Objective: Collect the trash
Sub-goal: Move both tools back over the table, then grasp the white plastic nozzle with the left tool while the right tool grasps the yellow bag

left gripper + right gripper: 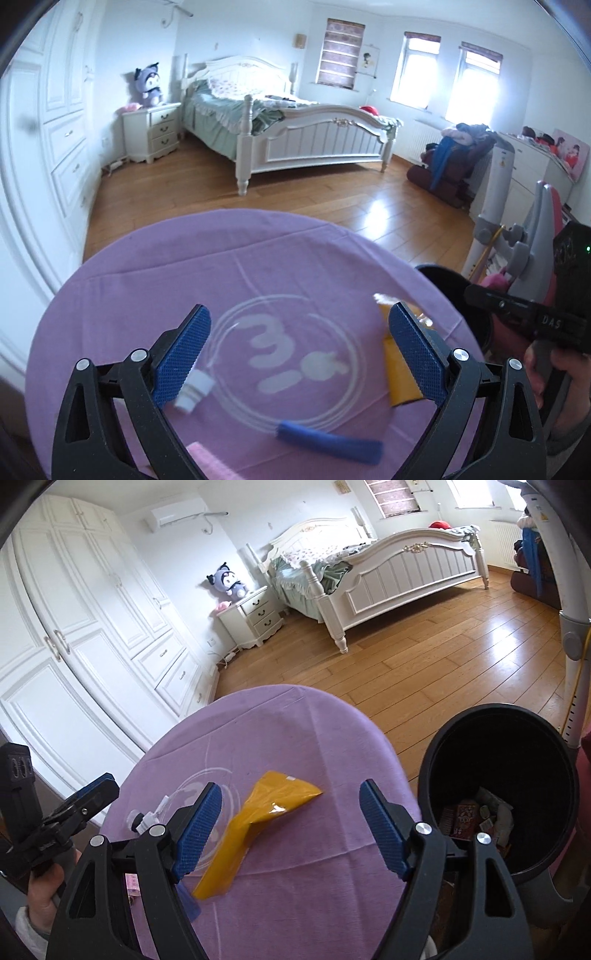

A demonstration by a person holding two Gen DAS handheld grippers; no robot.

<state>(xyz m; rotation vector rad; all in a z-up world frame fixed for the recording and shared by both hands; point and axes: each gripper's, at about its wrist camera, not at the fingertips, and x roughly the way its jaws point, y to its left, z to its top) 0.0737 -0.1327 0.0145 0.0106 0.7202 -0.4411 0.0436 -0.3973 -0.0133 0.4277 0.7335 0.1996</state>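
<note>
the left gripper (299,354) and right gripper (290,830) both gaped wide, holding nothing, over the purple-clothed desk (295,731). on the desk, a yellow wrapper (255,823) lay beside coiled clear tubing (288,365) with a blue sleeve (328,445). only the right wrist view showed the black bin (498,738) beside the desk, trash inside. beyond the desk stood a white bed (295,129).

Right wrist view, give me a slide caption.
Open right gripper over a yellow wrapper on the purple table, black trash bin alongside.
</note>
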